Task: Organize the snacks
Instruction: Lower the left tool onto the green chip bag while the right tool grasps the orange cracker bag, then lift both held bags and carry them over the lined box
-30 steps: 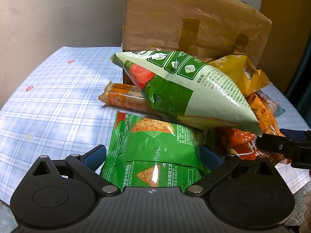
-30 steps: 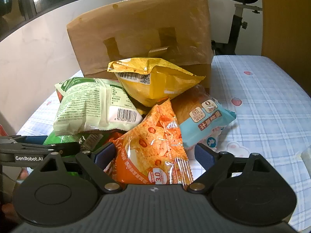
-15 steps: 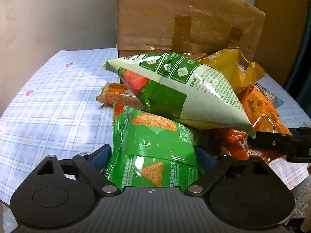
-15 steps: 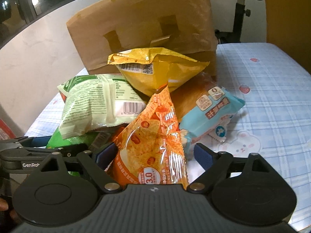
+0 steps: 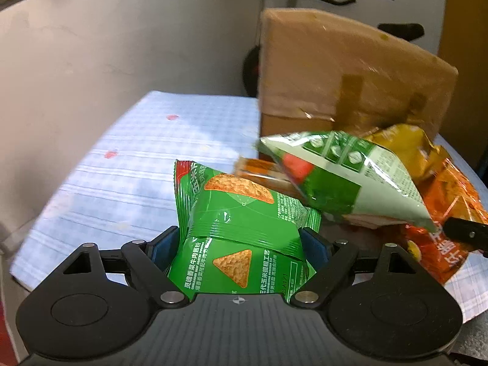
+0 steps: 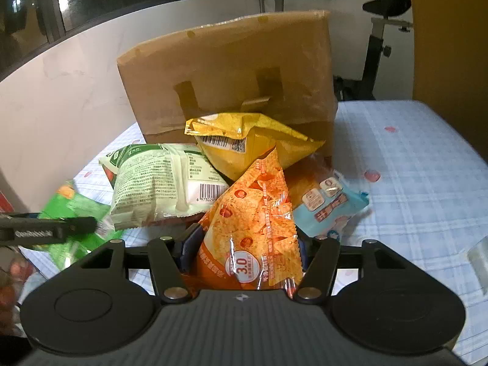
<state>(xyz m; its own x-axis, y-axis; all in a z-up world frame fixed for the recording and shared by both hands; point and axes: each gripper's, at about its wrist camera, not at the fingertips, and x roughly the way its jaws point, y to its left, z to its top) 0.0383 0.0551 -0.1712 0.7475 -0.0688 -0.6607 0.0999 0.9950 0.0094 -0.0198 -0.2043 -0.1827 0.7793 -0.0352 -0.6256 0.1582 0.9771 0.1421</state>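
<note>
My left gripper [image 5: 241, 244] is shut on a green corn-chip bag [image 5: 238, 228] and holds it raised off the table, left of the snack pile. My right gripper [image 6: 244, 244] is shut on an orange chip bag [image 6: 253, 225], lifted at the front of the pile. The pile holds a pale green bag [image 6: 158, 186], a yellow bag [image 6: 250, 140] and a light blue packet [image 6: 329, 207]. A brown cardboard box [image 6: 231, 70] stands behind the pile. The left gripper and green bag show at the left of the right wrist view [image 6: 70, 213].
The table has a blue checked cloth [image 6: 411, 167]. An orange wrapped bar [image 5: 259, 170] lies by the box. A white wall [image 5: 122, 61] runs along the left and back. An exercise bike [image 6: 381, 30] stands beyond the table at back right.
Both grippers have closed on their bags and lifted them. The left gripper has pulled the green bag out from under the pale green bag, up and to the left.
</note>
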